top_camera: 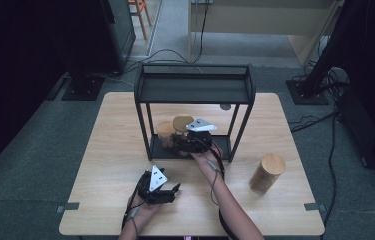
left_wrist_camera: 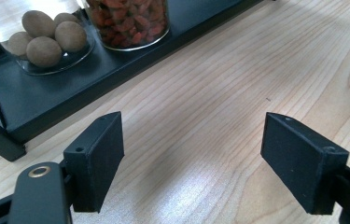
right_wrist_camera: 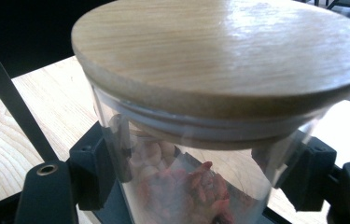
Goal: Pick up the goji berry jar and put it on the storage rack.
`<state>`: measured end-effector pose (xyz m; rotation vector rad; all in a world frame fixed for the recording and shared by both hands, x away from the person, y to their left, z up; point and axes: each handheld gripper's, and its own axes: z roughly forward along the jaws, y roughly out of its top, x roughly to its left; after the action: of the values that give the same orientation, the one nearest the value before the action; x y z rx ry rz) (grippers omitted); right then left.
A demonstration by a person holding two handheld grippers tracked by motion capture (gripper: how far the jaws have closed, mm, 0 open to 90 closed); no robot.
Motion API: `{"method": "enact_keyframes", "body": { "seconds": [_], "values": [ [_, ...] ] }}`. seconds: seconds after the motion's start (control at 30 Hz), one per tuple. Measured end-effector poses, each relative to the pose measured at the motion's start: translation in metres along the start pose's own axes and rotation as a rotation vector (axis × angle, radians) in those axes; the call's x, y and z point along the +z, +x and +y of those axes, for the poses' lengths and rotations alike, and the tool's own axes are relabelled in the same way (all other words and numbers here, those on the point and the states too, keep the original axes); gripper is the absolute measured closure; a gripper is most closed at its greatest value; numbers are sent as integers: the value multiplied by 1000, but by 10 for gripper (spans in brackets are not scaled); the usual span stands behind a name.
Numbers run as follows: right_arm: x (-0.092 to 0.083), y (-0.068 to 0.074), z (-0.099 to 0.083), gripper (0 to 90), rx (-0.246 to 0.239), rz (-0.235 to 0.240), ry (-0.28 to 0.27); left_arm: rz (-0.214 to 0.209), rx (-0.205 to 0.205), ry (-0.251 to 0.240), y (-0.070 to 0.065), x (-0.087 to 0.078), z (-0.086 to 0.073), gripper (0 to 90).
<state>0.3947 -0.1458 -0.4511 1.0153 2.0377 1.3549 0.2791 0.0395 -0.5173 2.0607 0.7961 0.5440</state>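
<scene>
On my left, the left gripper [top_camera: 175, 189] sits low over the bare front of the table [top_camera: 105, 165], apart from the shelf; its jaws stand apart with nothing between them, and in the left gripper view I see wood grain in the gap. Past them in that view, the bottom tray of the black shelf rack [left_wrist_camera: 46, 100] carries a glass jar of round brown nuts [left_wrist_camera: 46, 39] and, just beside it, the glass jar of red berries [left_wrist_camera: 130, 21].

Moving right, my right gripper [top_camera: 177, 141] reaches into the rack's [top_camera: 193, 90] lower level; its jaws are clamped on the berry jar [right_wrist_camera: 186, 186], one pad on each side of the glass below the wooden lid [right_wrist_camera: 219, 60]. The jar stands upright on the tray, long axis vertical, lid pointing up; from the high view I see its lid [top_camera: 182, 122] beside the nut jar's lid [top_camera: 165, 128].

Farther right, well apart from the rack, a third lidded jar [top_camera: 267, 173] stands upright near the table's front right.
</scene>
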Motion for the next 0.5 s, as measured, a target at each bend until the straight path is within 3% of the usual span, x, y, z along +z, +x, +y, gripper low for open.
{"method": "enact_keyframes", "body": {
  "seconds": [0.5],
  "values": [
    [5,-3,1,251,4,26,-9,1,3,-2,0,0,0,216]
  ]
}}
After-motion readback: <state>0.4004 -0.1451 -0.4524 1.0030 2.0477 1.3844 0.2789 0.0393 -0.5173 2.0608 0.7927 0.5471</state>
